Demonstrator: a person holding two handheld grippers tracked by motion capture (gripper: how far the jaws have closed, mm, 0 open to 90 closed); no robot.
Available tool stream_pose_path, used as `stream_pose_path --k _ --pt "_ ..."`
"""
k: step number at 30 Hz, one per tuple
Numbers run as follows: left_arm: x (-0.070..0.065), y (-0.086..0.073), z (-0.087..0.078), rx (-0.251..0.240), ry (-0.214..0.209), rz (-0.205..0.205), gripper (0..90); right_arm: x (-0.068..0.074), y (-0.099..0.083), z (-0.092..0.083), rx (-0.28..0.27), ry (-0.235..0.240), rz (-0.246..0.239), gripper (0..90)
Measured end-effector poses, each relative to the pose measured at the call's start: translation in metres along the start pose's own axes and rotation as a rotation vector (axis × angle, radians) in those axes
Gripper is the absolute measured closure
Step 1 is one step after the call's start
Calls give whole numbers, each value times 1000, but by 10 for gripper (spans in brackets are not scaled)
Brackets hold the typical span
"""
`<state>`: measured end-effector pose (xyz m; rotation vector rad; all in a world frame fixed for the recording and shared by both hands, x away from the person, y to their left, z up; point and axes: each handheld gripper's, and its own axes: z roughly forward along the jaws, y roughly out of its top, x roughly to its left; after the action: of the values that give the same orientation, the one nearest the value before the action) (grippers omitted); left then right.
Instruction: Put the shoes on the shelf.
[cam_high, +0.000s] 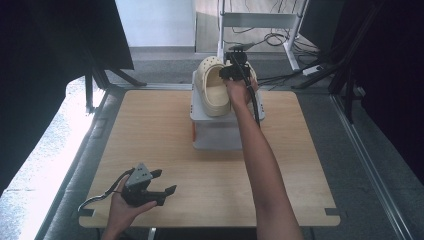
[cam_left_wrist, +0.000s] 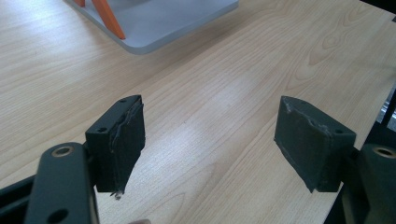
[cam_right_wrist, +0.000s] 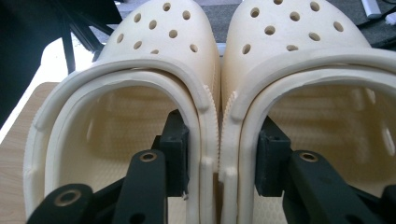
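Right gripper (cam_right_wrist: 219, 163) fingers astride both clogs' (cam_right_wrist: 219, 102) touching inner edges; left gripper (cam_left_wrist: 210, 149) wide over bare table (cam_left_wrist: 224, 84).

A light wooden table (cam_high: 165, 135) is sitting mid-frame on grey carpeted flooring (cam_high: 350, 150). Black curtains (cam_high: 45, 60) are hanging at the left and right edges. Daylight is glaring across the floor at lower left. A white metal frame (cam_high: 260, 22) and loose cables (cam_high: 280, 37) are standing at upper centre.

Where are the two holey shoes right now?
In the high view the pair of cream clogs sits on the grey box at the far middle of the wooden table. The right gripper has one jaw inside each clog, straddling their touching inner walls.
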<state>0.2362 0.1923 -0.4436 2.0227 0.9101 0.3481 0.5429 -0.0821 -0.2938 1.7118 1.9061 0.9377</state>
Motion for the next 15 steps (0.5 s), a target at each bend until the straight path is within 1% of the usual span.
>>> stream_pose_path --k 2,5,7,8,11,13,15 --pt "0 0 -1 -2 0 1 249 0 0 0 3 3 -7 567" --pt "0 0 -1 -4 -1 -1 249 -5 1 -4 -4 38 -3 534" --pt "0 1 -1 -6 -2 -4 249 -8 2 -10 -3 62 -10 496" --pt "1 1 -2 -7 -3 -6 249 -10 2 -13 0 82 -17 482" --pt "1 2 -1 -6 1 -11 250 -13 3 -23 -3 109 -47 458" --pt "1 2 -1 -4 2 -15 250 -17 3 -31 3 140 -73 444" --pt "1 2 0 2 4 -14 249 -20 3 -36 3 157 -82 434"
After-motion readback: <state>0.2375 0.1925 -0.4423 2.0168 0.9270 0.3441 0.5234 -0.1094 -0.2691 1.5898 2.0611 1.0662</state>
